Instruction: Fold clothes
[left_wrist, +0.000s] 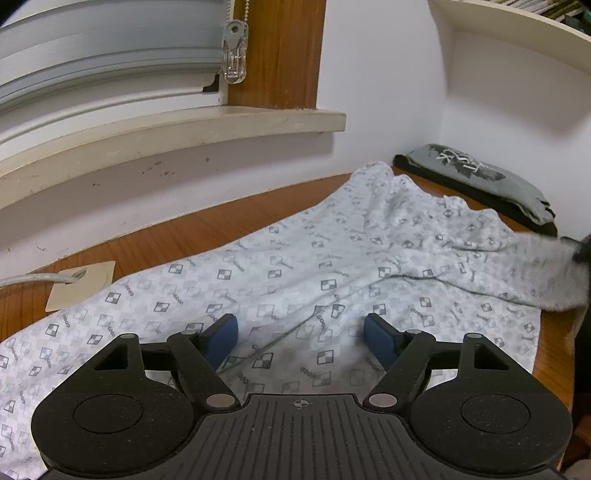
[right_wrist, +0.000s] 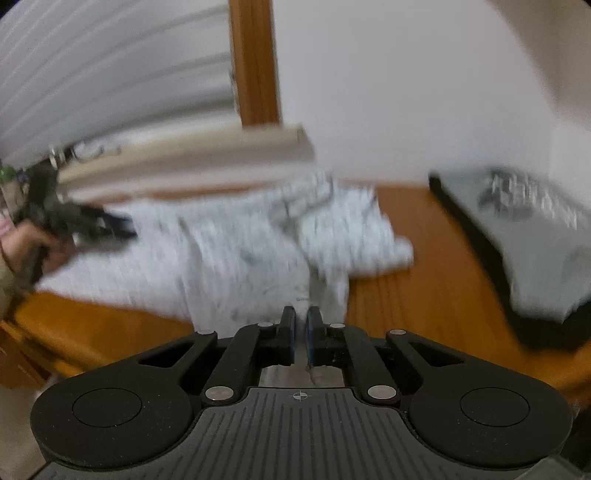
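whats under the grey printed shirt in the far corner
The grey printed shirt lies on a black folded garment, which rests on the wooden table. Anything else beneath is covered.

The left gripper (left_wrist: 301, 341), jaws wide apart, hovers over a white checker-patterned garment (left_wrist: 295, 273) spread across a wooden worktop (left_wrist: 207, 229). A folded grey printed shirt (left_wrist: 476, 177) lies beyond it, below a windowsill (left_wrist: 177, 133).

From my left wrist view the picture was sharp and evenly lit, soft indoor light, with a faint shadow under the windowsill (left_wrist: 177, 127). Straight lines bowed strongly toward the edges, and the corners went dark. My right wrist view was smeared sideways by motion blur; the patterned cloth (right_wrist: 240, 251) was perhaps only legible as pale streaks.
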